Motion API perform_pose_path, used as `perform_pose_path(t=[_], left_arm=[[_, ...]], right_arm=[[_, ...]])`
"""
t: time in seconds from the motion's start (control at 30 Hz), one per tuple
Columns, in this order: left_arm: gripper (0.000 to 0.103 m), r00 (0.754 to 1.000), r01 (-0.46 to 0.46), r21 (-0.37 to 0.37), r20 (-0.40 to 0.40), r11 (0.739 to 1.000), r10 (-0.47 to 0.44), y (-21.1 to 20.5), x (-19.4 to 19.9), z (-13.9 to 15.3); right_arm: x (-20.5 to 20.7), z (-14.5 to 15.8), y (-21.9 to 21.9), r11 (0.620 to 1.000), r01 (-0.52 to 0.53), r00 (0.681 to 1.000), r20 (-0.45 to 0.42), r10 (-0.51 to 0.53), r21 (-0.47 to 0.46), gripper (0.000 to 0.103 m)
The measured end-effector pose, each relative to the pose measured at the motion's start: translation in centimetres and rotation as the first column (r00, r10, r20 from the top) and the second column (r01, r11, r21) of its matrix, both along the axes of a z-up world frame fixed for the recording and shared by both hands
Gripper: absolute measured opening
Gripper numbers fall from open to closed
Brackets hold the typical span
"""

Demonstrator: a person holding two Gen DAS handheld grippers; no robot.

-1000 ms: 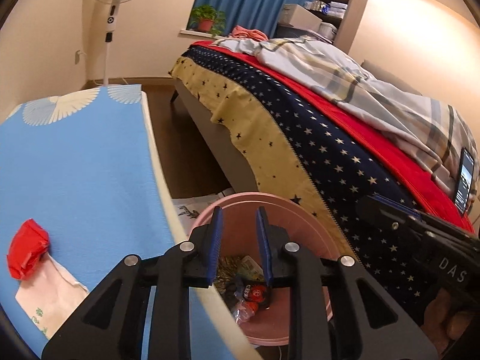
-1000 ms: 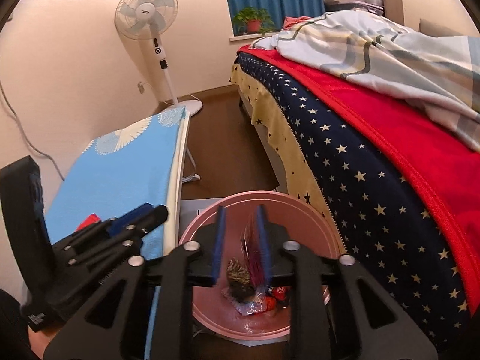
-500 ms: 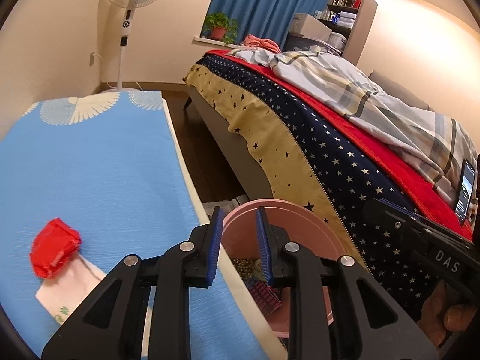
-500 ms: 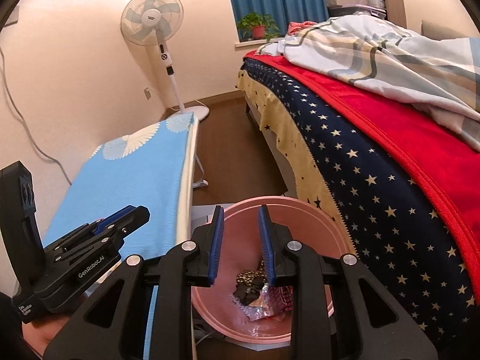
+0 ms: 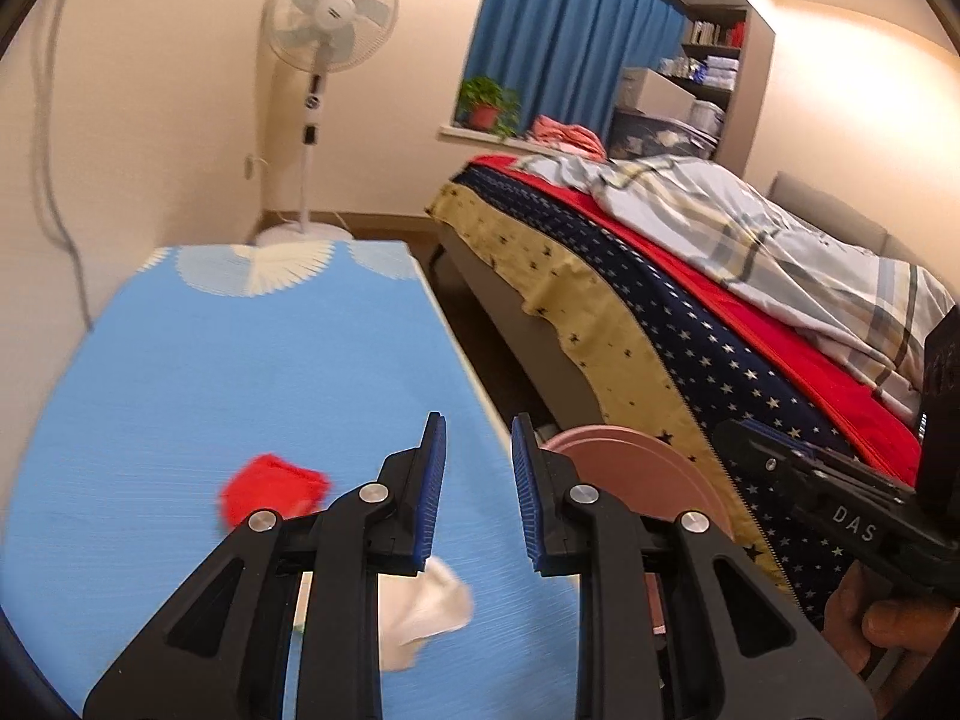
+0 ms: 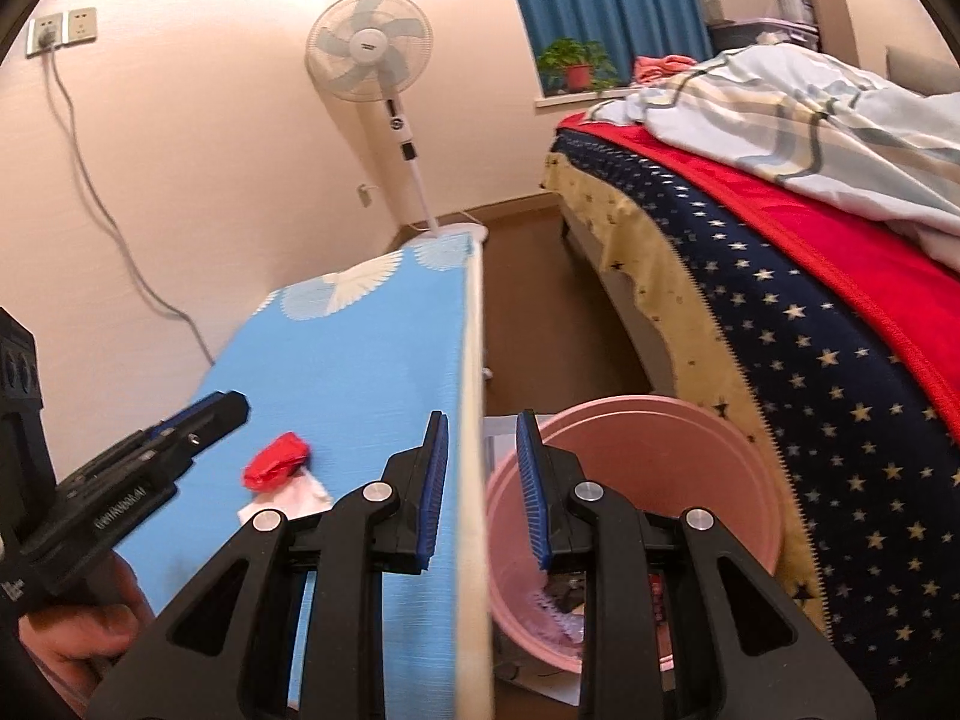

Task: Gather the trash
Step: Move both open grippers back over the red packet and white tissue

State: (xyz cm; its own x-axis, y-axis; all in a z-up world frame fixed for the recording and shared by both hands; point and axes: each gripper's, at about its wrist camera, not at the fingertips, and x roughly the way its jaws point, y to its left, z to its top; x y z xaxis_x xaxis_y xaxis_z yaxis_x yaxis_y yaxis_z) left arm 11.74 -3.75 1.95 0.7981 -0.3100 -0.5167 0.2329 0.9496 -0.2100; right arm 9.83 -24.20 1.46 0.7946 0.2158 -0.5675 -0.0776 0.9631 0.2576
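Observation:
A crumpled red wrapper lies on the blue-covered board, touching a white tissue. My left gripper hovers over the board's right edge, just right of the wrapper, open a narrow way with nothing between its pads. My right gripper straddles the board's edge beside the pink bin, also narrowly open and holding nothing. Trash lies in the bin's bottom.
A bed with a starry cover runs along the right, close to the bin. A standing fan is at the board's far end. A cable hangs down the left wall. A hand holds the left gripper.
Both grippers have swung left and risen, away from the bin toward the board. The wrapper piece seen between the right fingers a second ago is gone from them. The red wrapper now sits closer to the left fingers.

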Motion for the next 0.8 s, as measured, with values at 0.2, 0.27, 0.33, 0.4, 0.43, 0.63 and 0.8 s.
perform_pose_path(t=[0.2, 0.27, 0.33, 0.4, 0.43, 0.63, 0.8], left_arm=[[0.023, 0.997, -0.077, 0.009, 0.015, 0.997, 0.077, 3.7, -2.0, 1.9], [0.023, 0.995, -0.099, -0.008, 0.012, 0.995, 0.099, 4.8, -2.9, 2.5], [0.023, 0.993, -0.12, -0.025, 0.009, 0.992, 0.12, 5.7, -3.9, 2.8], [0.023, 0.99, -0.141, -0.014, 0.012, 0.99, 0.141, 6.2, -4.9, 2.8], [0.023, 0.989, -0.149, -0.002, 0.015, 0.989, 0.149, 6.2, -5.2, 2.7], [0.023, 0.974, -0.225, 0.007, -0.009, 0.974, 0.225, 7.5, -5.2, 0.2], [0.023, 0.965, -0.259, -0.016, -0.06, 0.966, 0.257, 8.1, -3.7, -2.1]], right_arm=[[0.2, -1.1, 2.4, 0.996, -0.07, 0.997, -0.028, 0.072, 0.057, 0.025], [0.2, -1.5, 3.1, 0.993, -0.094, 0.994, -0.038, 0.097, 0.074, 0.025], [0.3, -2.0, 4.0, 0.99, -0.115, 0.992, -0.05, 0.12, 0.087, 0.025], [0.6, -2.7, 5.0, 0.985, -0.137, 0.987, -0.069, 0.145, 0.108, 0.025], [0.7, -3.1, 5.6, 0.981, -0.148, 0.984, -0.081, 0.159, 0.122, 0.025], [1.4, -5.1, 7.3, 0.973, -0.173, 0.972, -0.135, 0.193, 0.15, 0.039], [2.6, -6.7, 7.6, 0.966, -0.168, 0.963, -0.18, 0.203, 0.194, 0.04]])
